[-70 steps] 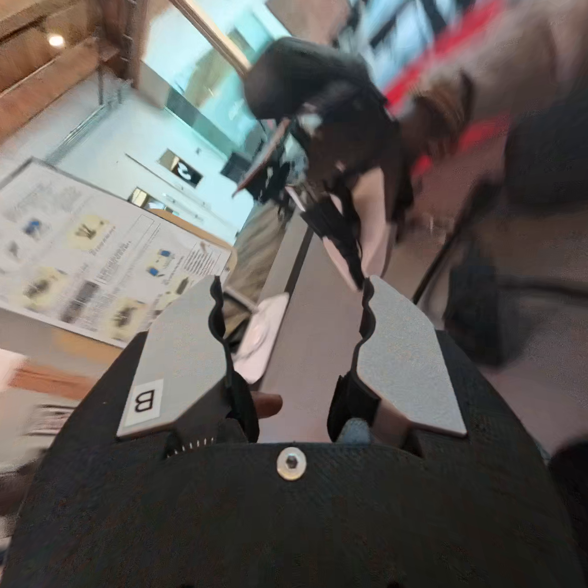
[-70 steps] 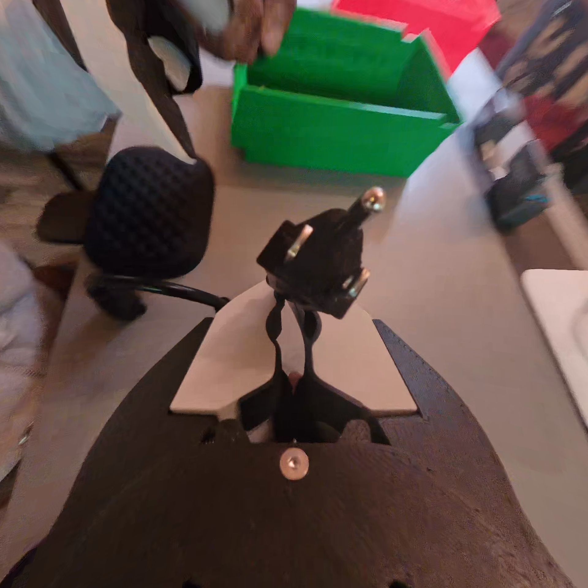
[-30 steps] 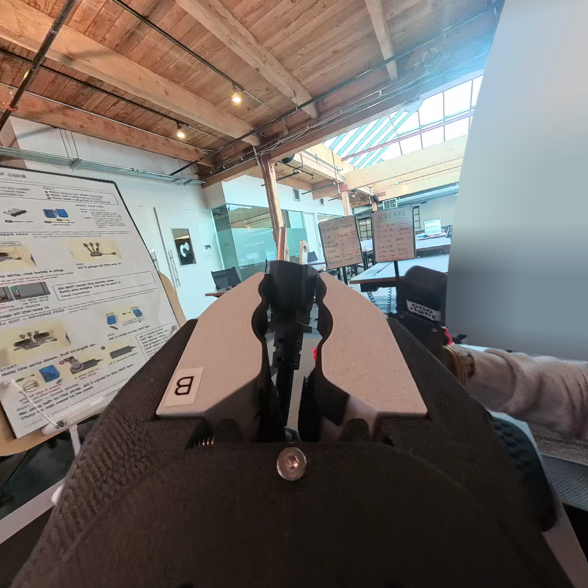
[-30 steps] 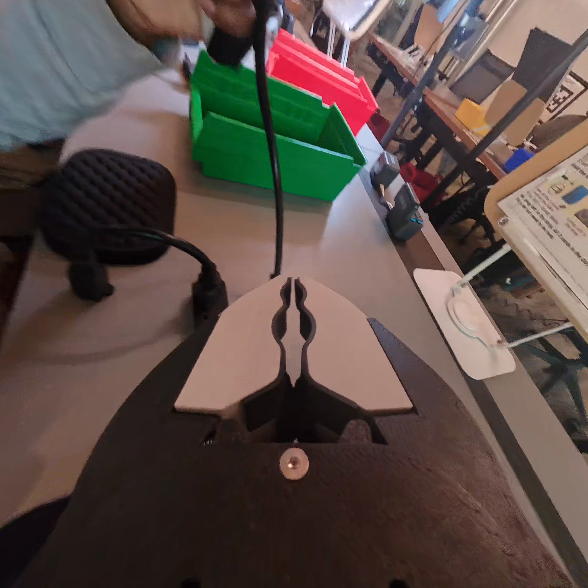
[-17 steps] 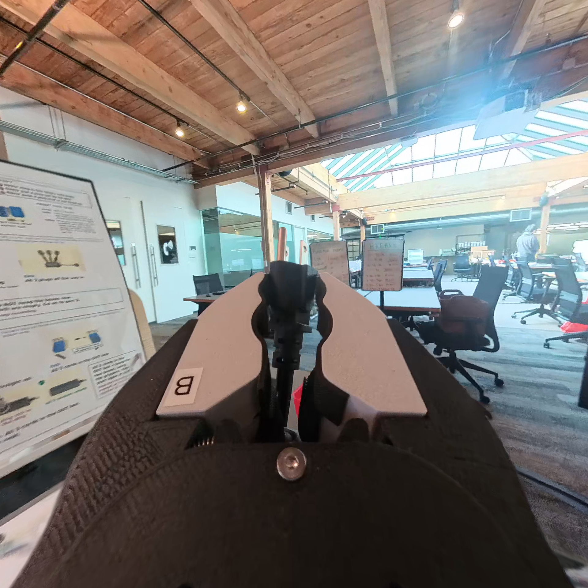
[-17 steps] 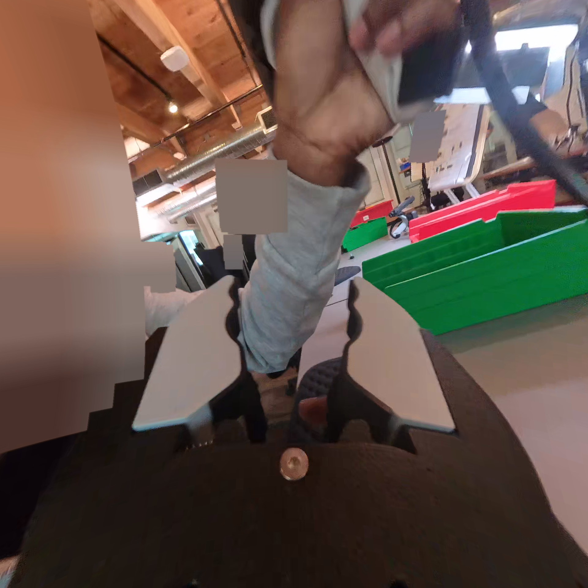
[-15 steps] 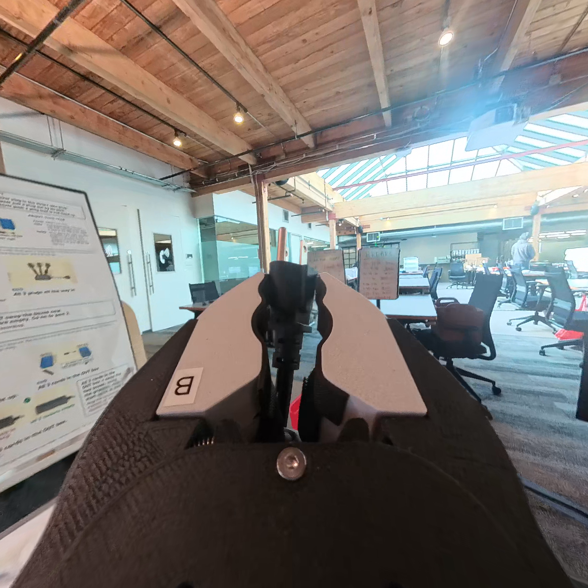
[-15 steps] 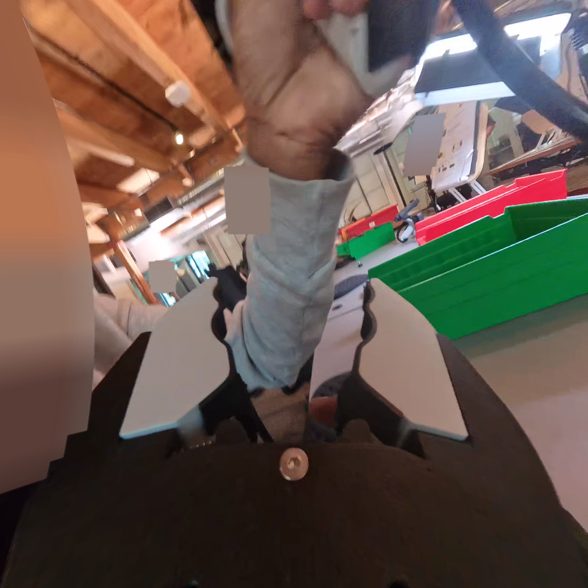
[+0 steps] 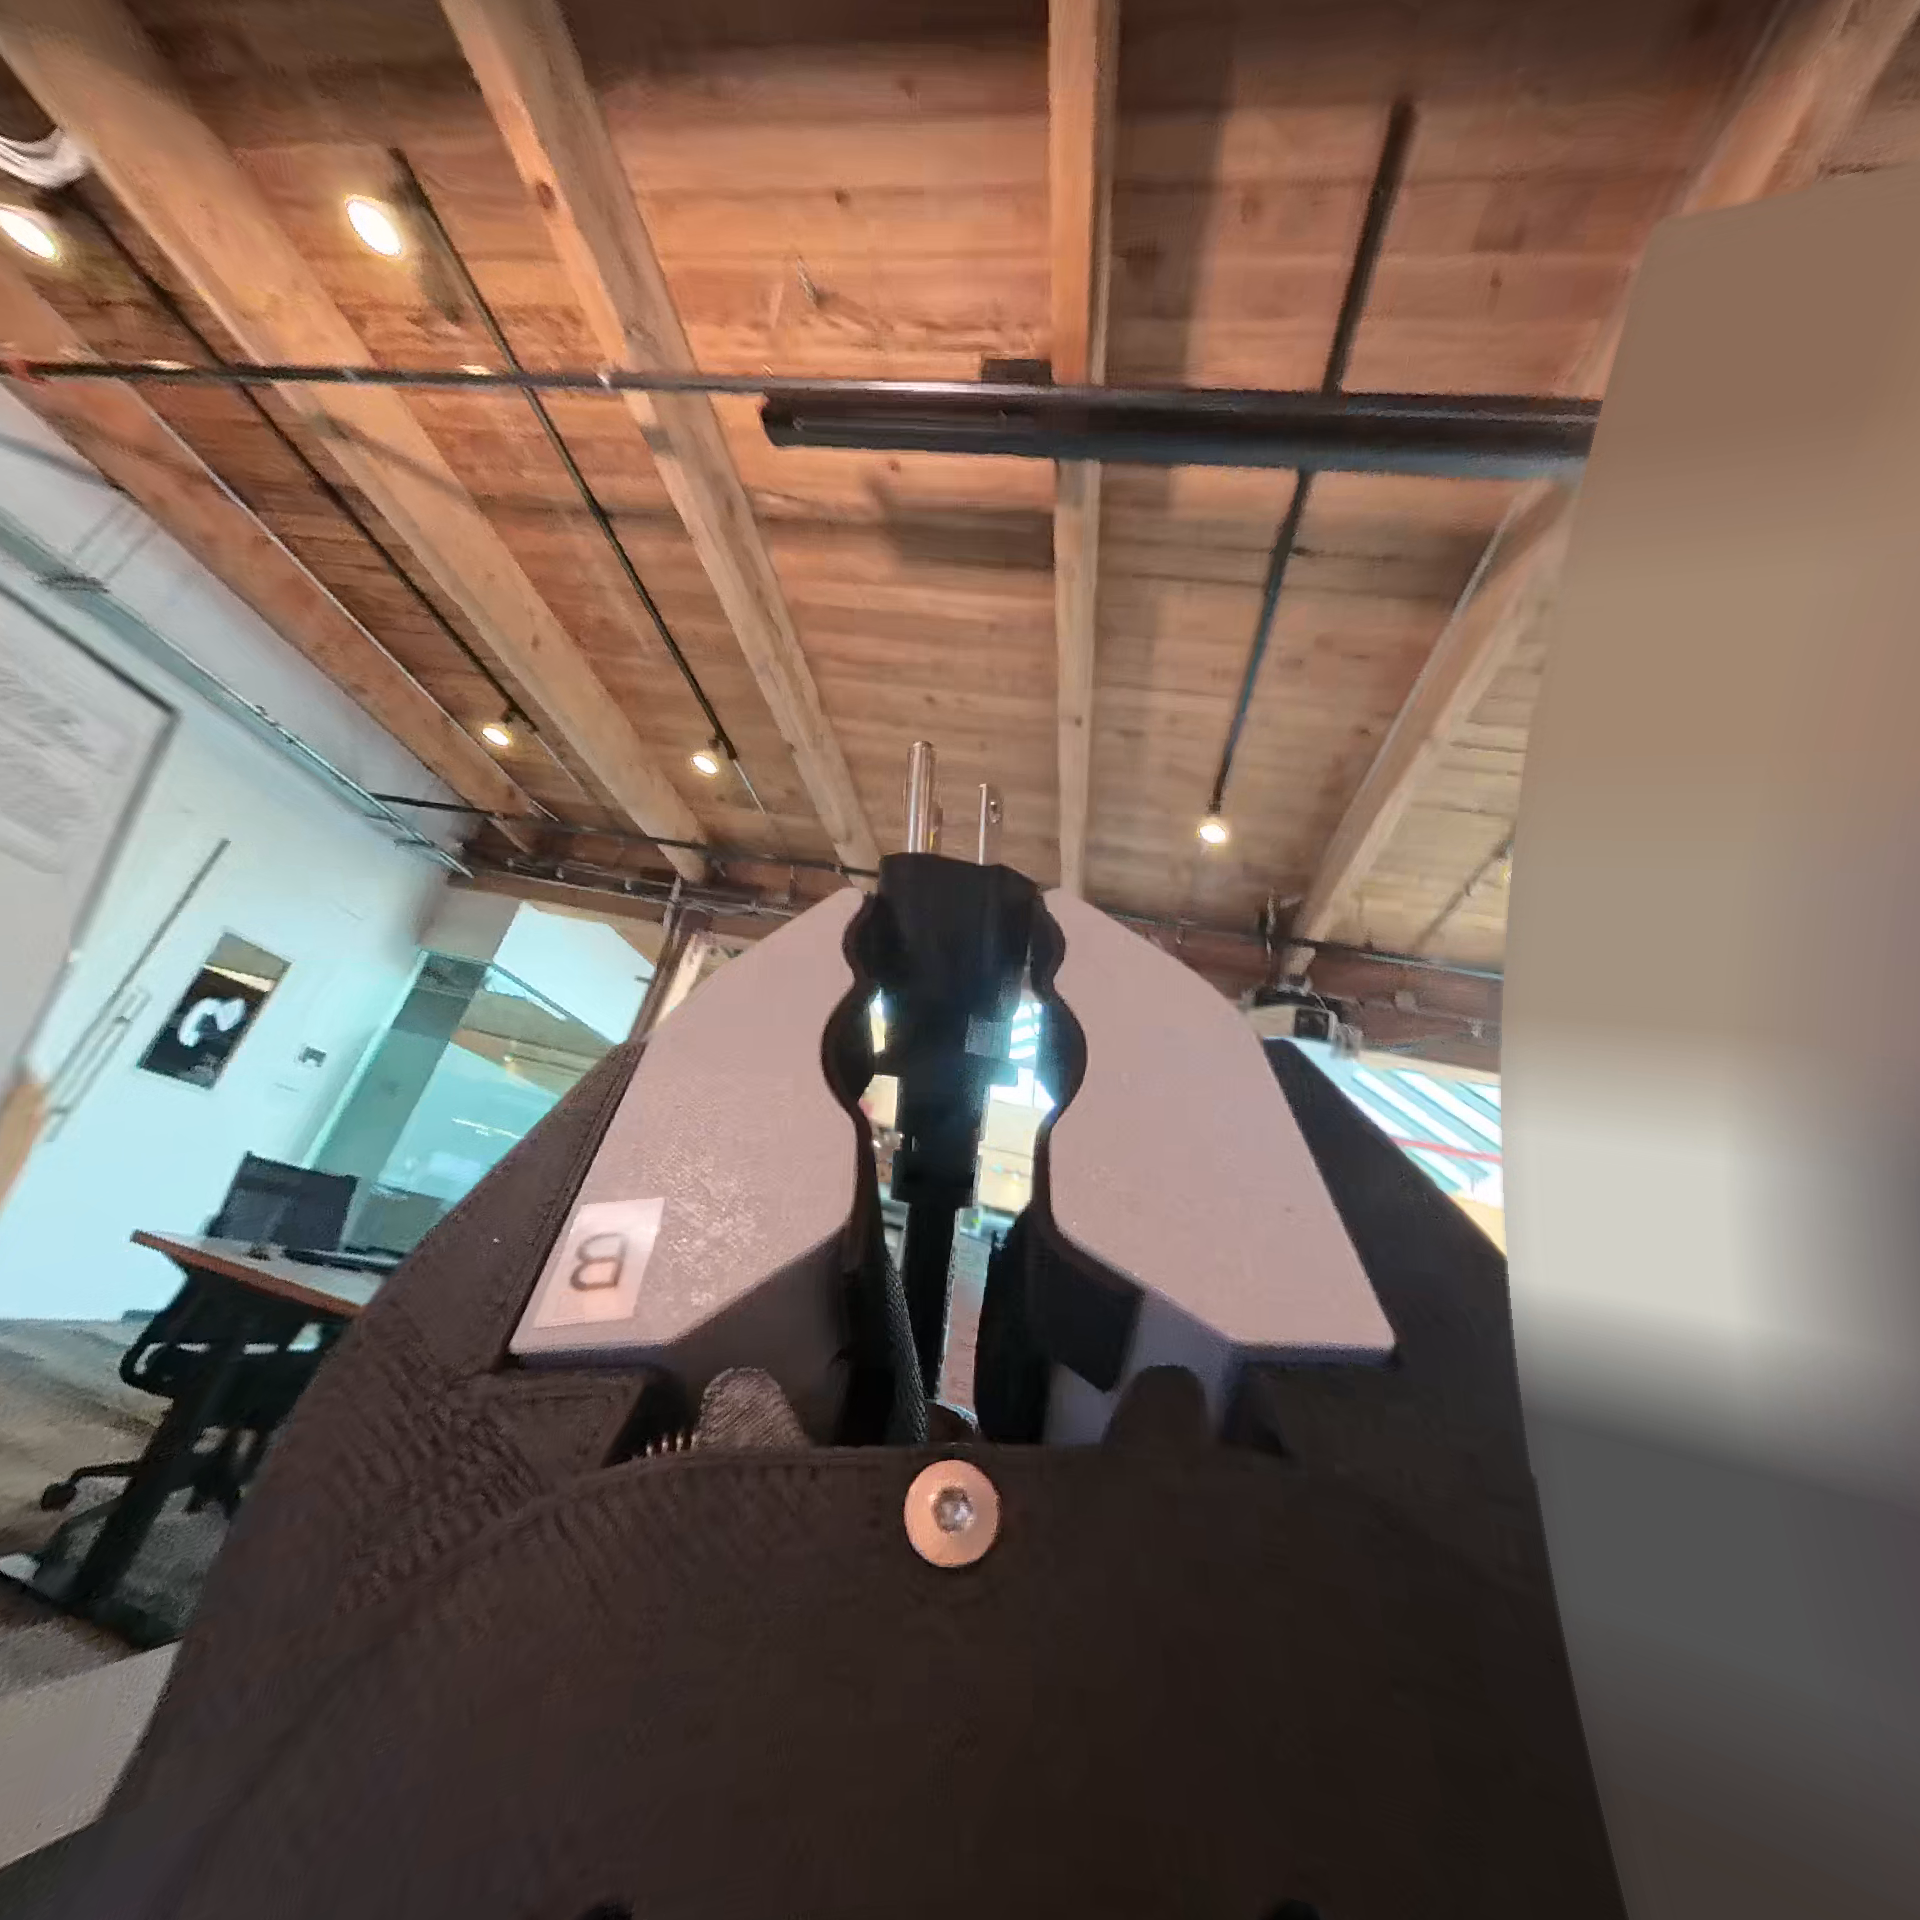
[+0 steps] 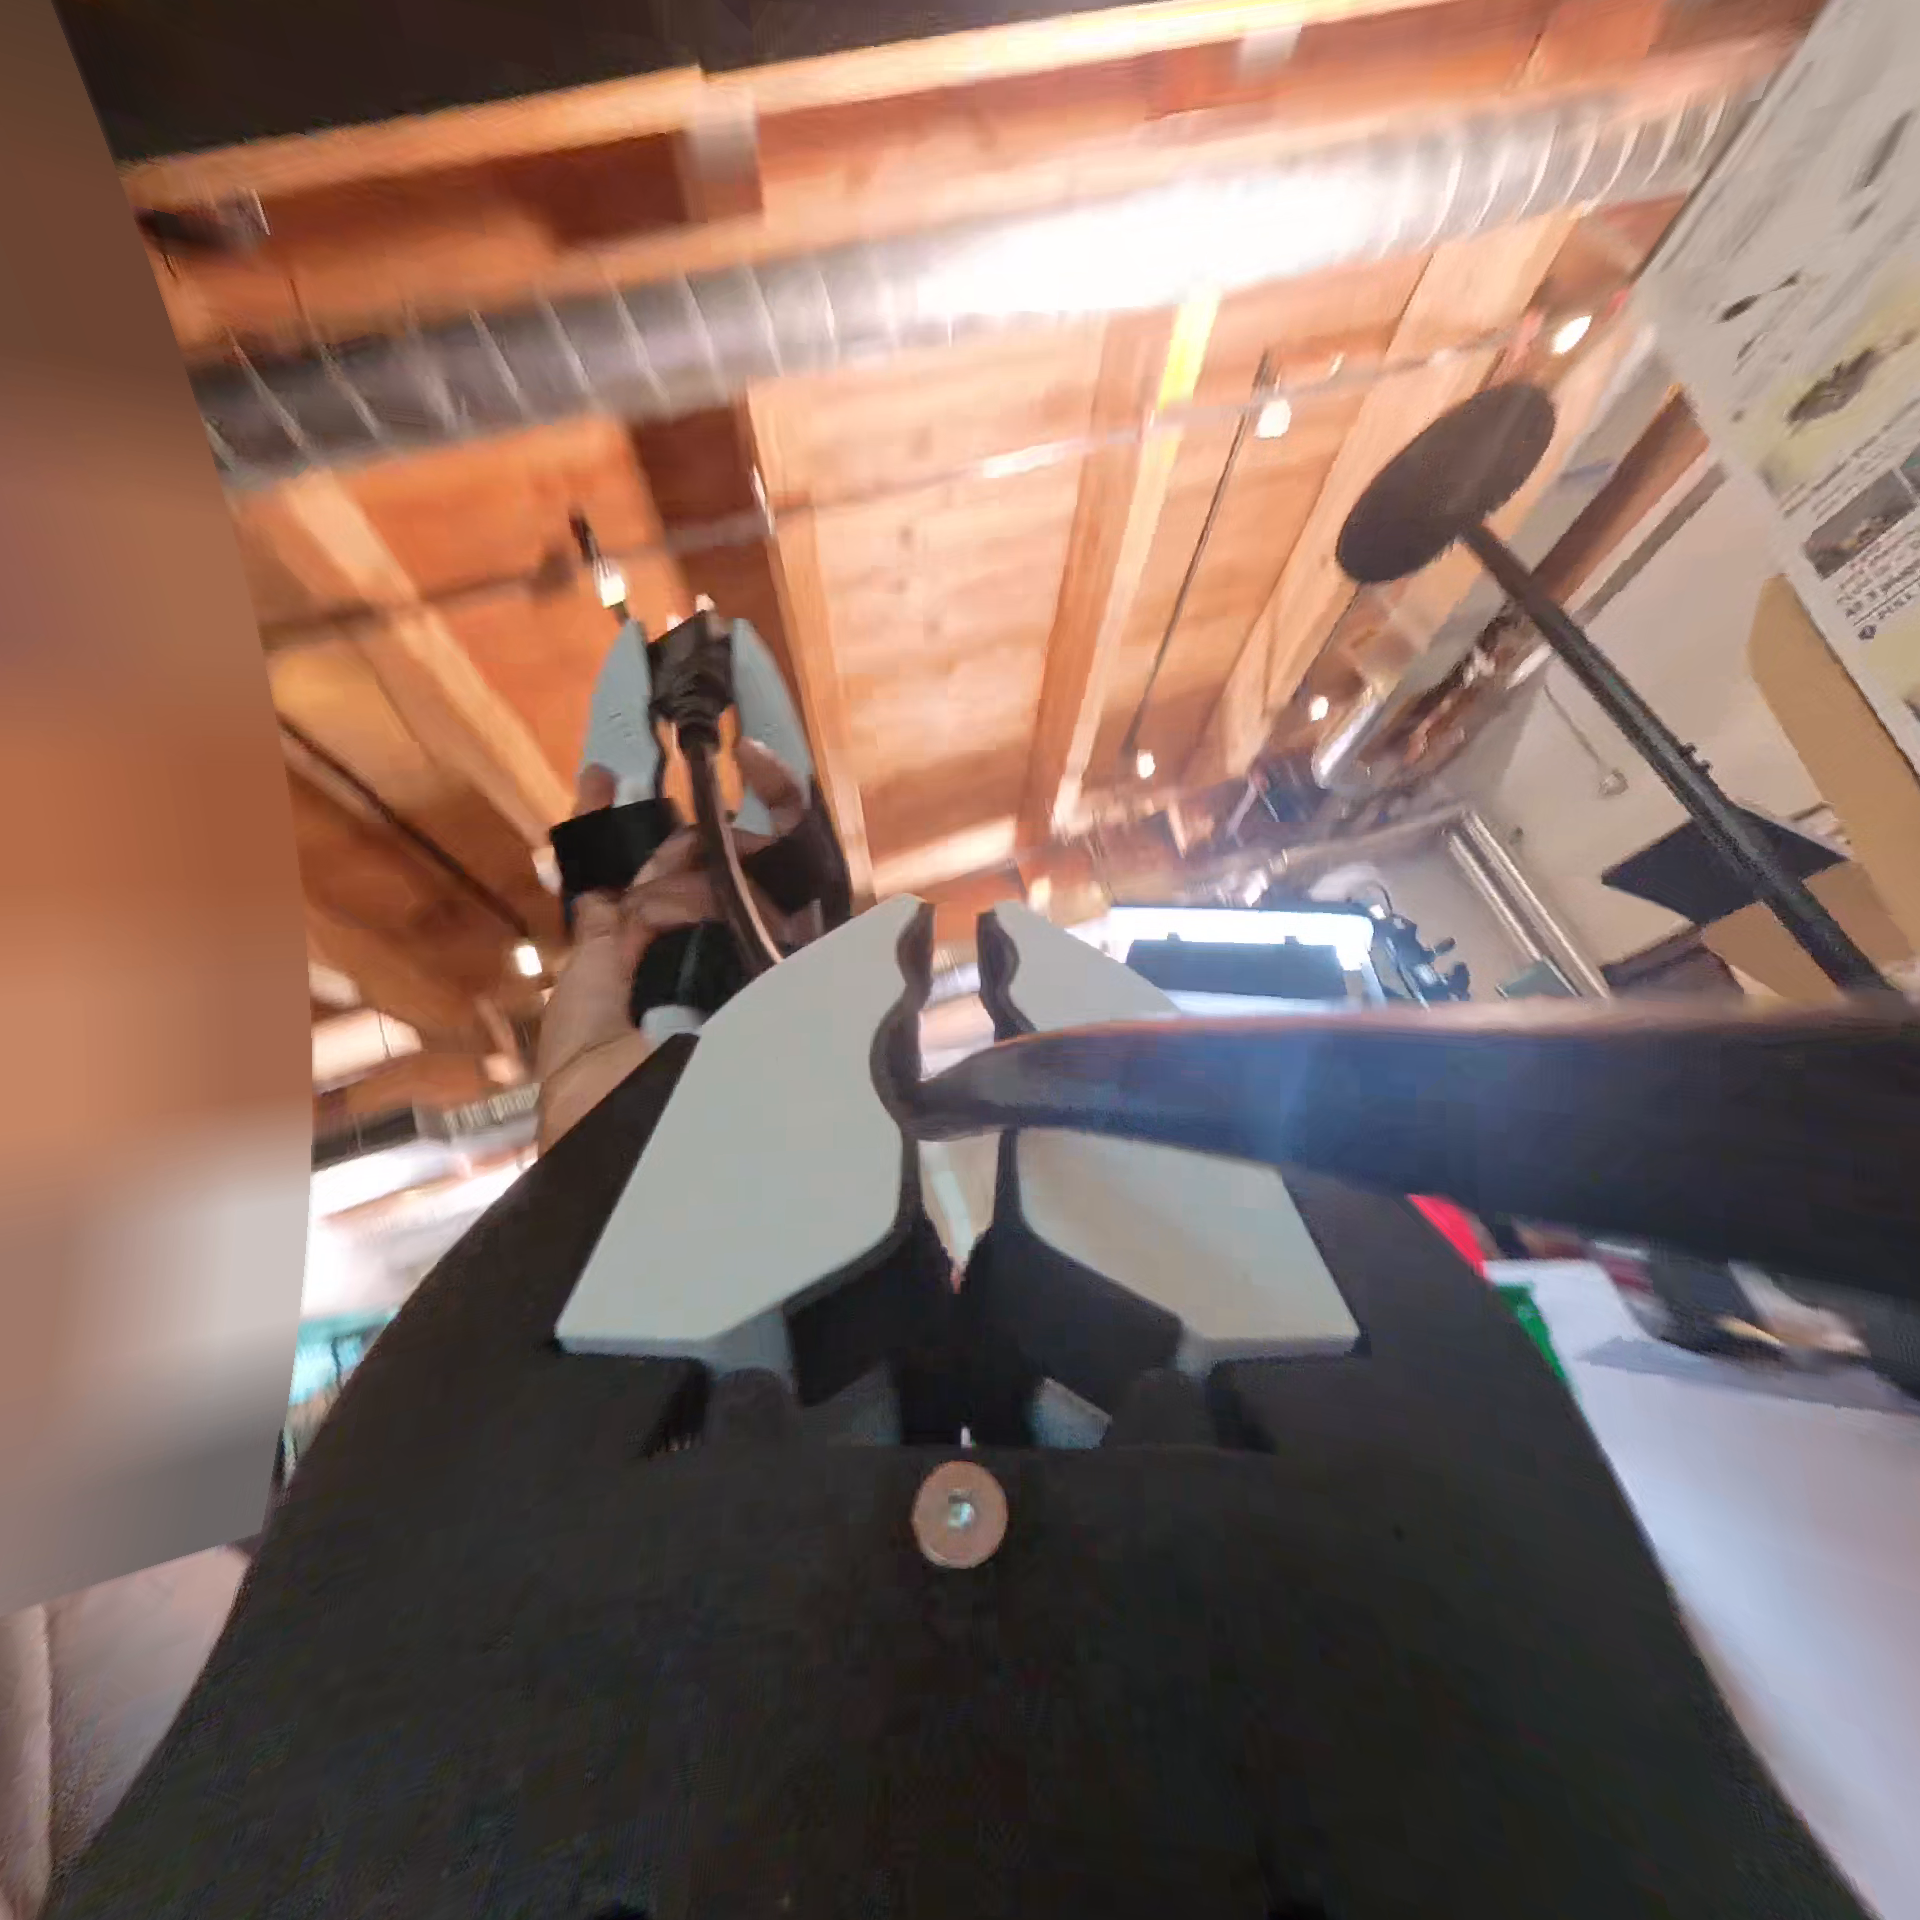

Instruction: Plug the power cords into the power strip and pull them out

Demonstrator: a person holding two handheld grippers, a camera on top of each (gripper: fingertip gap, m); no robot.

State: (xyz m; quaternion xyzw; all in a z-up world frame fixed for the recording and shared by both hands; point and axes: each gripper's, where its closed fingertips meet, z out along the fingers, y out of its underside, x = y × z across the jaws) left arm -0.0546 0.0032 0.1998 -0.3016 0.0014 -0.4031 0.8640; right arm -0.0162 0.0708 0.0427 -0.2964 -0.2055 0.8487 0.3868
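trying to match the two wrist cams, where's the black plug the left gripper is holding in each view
Left wrist view: the black plug sits centre frame, clamped in the left gripper, prongs pointing up.
Right wrist view: the plug is small, upper left, in the far gripper.
Shared landmark: the wooden beam ceiling behind it in both.

Lighting: bright daylight plus ceiling spotlights, wide-angle bending at edges. Left view sharp; right view motion-blurred, glare on the near cord.

Both wrist views tilt up at the wooden ceiling; shared beams.
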